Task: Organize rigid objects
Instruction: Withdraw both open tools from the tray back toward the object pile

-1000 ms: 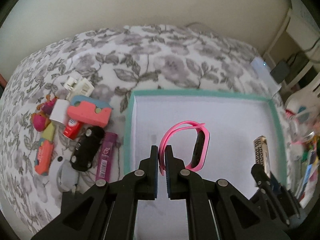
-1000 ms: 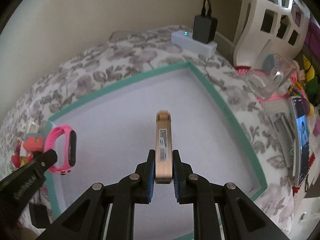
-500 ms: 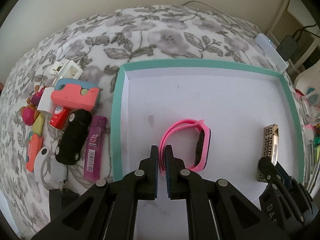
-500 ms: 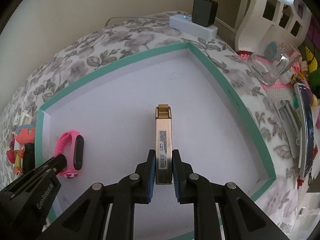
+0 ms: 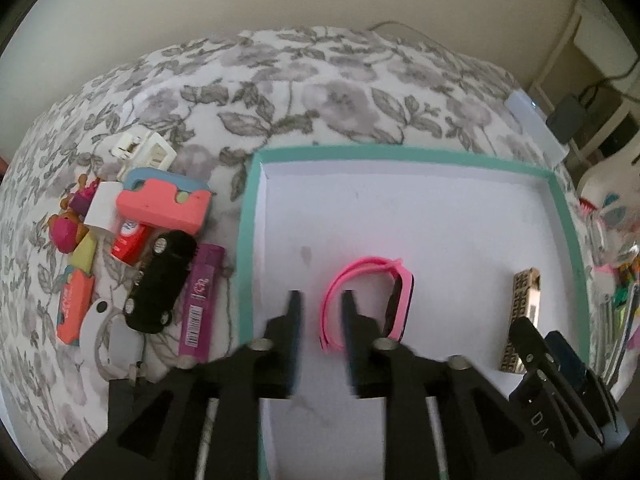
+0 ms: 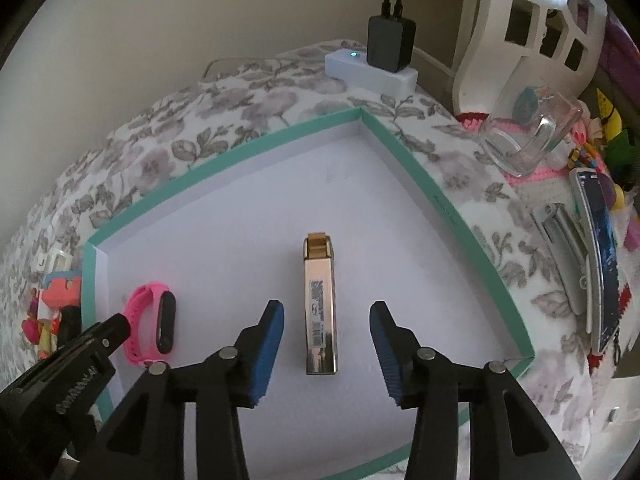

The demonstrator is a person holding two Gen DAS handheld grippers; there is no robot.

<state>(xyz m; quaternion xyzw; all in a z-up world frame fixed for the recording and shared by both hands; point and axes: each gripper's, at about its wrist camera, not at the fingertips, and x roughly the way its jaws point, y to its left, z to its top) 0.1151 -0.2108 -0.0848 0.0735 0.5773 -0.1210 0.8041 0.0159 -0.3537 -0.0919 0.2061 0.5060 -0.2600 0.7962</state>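
A white tray with a teal rim (image 5: 247, 240) (image 6: 440, 200) lies on the flowered cloth. On its floor are a pink wristband with a black face (image 5: 368, 263) (image 6: 148, 300) and a gold rectangular case (image 6: 318, 264) (image 5: 524, 300). My left gripper (image 5: 322, 300) is opening. The band's left strap stands between its jaws, and the pads do not press on it. My right gripper (image 6: 326, 307) is also opening. The gold case lies flat between its blue pads (image 6: 268, 344), with a gap on each side.
Left of the tray is a cluster of small things: a coral car-shaped block (image 5: 164, 204), a black toy car (image 5: 160, 280), a purple tube (image 5: 200, 300), a white plug (image 5: 148, 152). On the right are a glass cup (image 6: 528, 136), a phone (image 6: 600, 260), a power strip (image 6: 372, 72).
Both grippers' jaws have parted. The left one let go of the pink band's strap and the right one let go of the gold case. Both things rest on the tray floor.
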